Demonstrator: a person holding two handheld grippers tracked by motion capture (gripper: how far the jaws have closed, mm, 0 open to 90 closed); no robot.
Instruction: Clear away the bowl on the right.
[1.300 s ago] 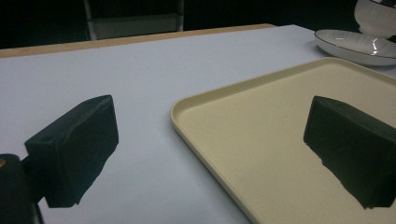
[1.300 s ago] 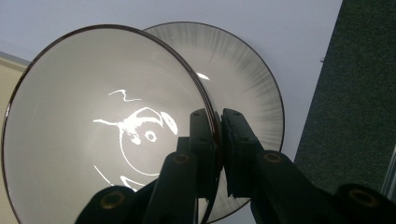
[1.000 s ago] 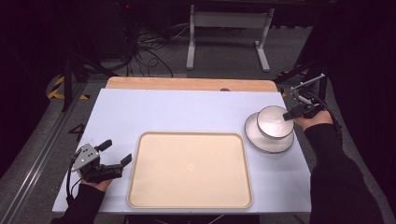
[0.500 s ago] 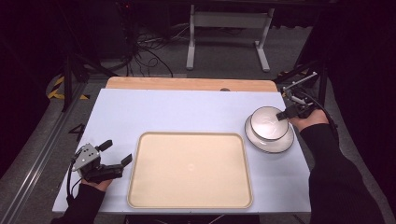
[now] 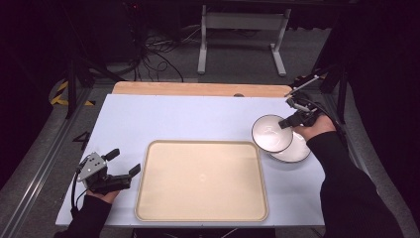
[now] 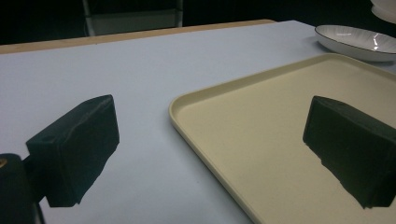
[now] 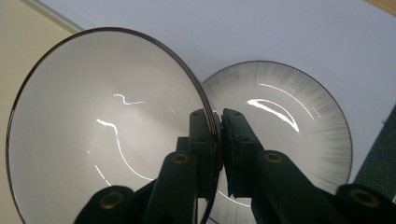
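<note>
A pale blue tabletop (image 5: 188, 119) with a bare wooden strip (image 5: 198, 89) along its far edge. Beyond it, grey floor carries tangled black cables (image 5: 153, 59), a grey metal stand (image 5: 240, 34) and yellow-black hazard tape (image 5: 62, 94)

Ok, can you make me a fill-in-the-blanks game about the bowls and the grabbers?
1. The right gripper pinches the top bowl by its ____.
2. The tray holds ____ bowls.
3. The left gripper has its jaws ____.
4. The lifted bowl hangs above a second ____.

Missing words: rim; no; open; bowl
</note>
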